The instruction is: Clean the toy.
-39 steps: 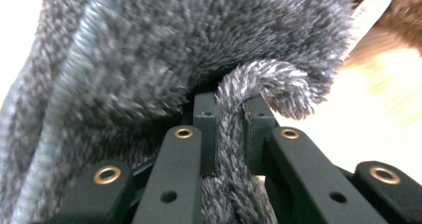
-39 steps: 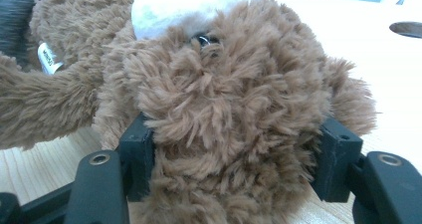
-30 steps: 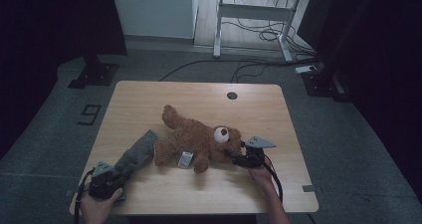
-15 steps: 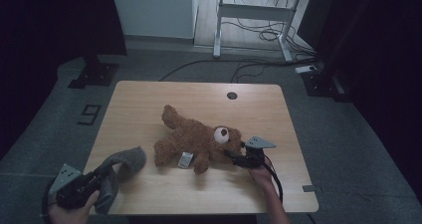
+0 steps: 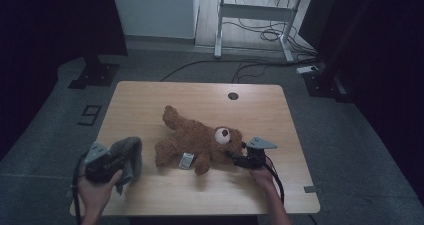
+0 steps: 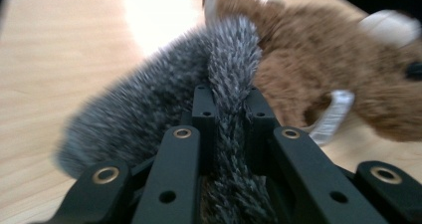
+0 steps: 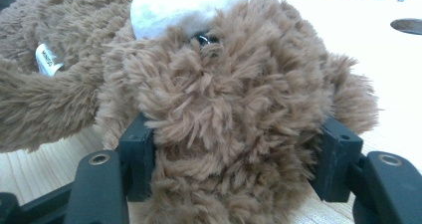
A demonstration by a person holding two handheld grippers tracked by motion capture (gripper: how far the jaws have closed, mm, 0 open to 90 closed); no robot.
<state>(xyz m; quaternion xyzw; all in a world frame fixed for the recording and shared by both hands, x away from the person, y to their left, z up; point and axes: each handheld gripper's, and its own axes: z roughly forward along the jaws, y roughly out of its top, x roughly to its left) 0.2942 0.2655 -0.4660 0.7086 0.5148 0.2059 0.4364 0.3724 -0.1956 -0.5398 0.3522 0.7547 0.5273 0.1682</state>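
A brown teddy bear (image 5: 200, 142) lies on its side in the middle of the wooden table (image 5: 165, 100), its head toward the right. My right gripper (image 5: 236, 156) is shut on the bear's head (image 7: 224, 94), a jaw pressed into the fur on each side. My left gripper (image 5: 119, 161), at the table's front left corner, is shut on a grey furry cloth (image 5: 130, 154). In the left gripper view that cloth (image 6: 149, 104) bunches up between the jaws, with the bear (image 6: 318, 59) just behind it. A white label (image 5: 186, 160) hangs from the bear's belly.
A round cable hole (image 5: 233, 95) sits near the table's far edge. Beyond the table are a white desk frame (image 5: 260, 10), floor cables (image 5: 260, 35) and a dark stand base (image 5: 95, 75). A "9" marker (image 5: 90, 115) lies on the floor at left.
My left gripper drew the grey cloth away from the bear toward the front left, dipped past the table's corner, then came back over it. The right gripper and bear stayed still.
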